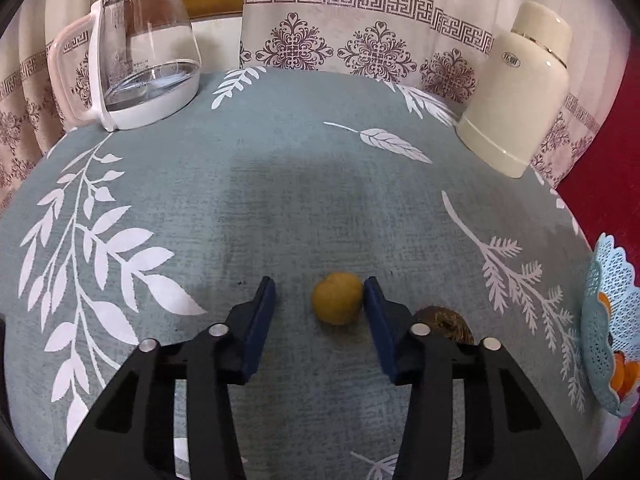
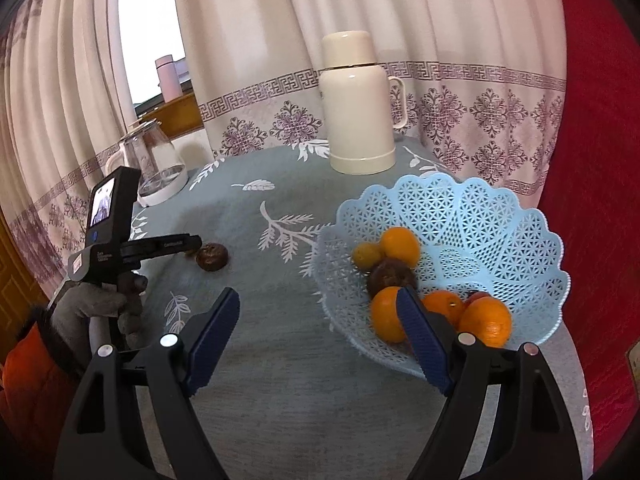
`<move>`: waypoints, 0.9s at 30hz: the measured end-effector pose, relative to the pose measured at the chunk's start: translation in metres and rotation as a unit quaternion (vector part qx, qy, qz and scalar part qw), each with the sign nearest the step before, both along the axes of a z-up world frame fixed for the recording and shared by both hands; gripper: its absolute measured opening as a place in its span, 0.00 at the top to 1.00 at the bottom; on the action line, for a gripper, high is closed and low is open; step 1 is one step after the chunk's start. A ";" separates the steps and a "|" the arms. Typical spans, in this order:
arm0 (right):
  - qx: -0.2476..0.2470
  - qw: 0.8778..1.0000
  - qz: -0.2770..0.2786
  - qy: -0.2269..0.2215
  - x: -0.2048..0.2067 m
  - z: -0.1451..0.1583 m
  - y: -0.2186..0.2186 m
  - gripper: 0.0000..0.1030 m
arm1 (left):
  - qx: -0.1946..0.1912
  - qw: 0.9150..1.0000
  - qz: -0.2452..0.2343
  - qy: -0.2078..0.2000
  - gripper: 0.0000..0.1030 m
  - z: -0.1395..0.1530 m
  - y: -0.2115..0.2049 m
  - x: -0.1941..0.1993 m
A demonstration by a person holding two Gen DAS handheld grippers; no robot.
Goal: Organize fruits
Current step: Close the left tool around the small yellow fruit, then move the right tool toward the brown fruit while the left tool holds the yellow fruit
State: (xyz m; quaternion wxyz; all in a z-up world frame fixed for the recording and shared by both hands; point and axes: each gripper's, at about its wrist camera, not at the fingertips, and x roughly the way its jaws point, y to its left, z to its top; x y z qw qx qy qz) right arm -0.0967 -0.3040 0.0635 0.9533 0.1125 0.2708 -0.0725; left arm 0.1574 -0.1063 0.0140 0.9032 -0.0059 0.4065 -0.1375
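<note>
Nearest, the left tongs (image 1: 320,300) point down at the counter (image 1: 280,208), which is covered by a grey-blue cloth with white leaves. A small yellow fruit (image 1: 337,298) lies on the cloth between their blue pads; the right pad touches it at 3 o'clock and the left pad stands apart, so the fruit is not yet gripped. A dark brown fruit (image 1: 444,322) lies just behind the right finger.

The right tongs (image 2: 320,312) hang open and empty over the cloth. At their 2 o'clock sits a pale blue lattice basket (image 2: 500,224) holding oranges (image 2: 400,246), a yellow fruit and a brown one.

A gloved hand (image 2: 92,308) with an orange sleeve grips the left tool.

Farther back stand a glass kettle (image 1: 144,52) at 11 o'clock, a cream flask (image 1: 520,88) at 1 o'clock, then patterned curtains (image 1: 360,32).
</note>
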 end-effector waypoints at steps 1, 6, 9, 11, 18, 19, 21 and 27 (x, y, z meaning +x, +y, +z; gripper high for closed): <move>-0.001 1.000 0.003 0.002 0.003 -0.001 0.002 0.22 | -0.005 1.000 -0.005 0.000 0.63 0.000 0.001 0.000; -0.008 1.000 0.016 0.011 0.014 -0.003 0.015 0.22 | -0.026 0.999 -0.020 -0.005 0.73 0.000 0.004 -0.004; -0.015 0.999 0.026 0.017 0.022 -0.004 0.023 0.22 | -0.046 0.999 -0.013 -0.009 0.73 0.002 0.012 -0.006; -0.021 0.999 0.033 0.021 0.029 -0.004 0.030 0.22 | -0.055 0.998 -0.003 -0.014 0.73 0.004 0.017 -0.007; -0.024 0.997 0.064 0.044 0.068 -0.009 0.053 0.22 | -0.040 0.996 0.049 -0.067 0.73 0.019 0.031 -0.016; -0.022 0.996 0.066 0.048 0.073 -0.011 0.055 0.22 | -0.036 0.995 0.057 -0.075 0.73 0.020 0.033 -0.017; -0.016 0.995 0.074 0.061 0.090 -0.016 0.061 0.22 | -0.035 0.993 0.073 -0.083 0.73 0.023 0.039 -0.018; -0.020 0.992 0.092 0.086 0.131 -0.028 0.079 0.22 | -0.042 0.990 0.107 -0.080 0.73 0.025 0.055 -0.014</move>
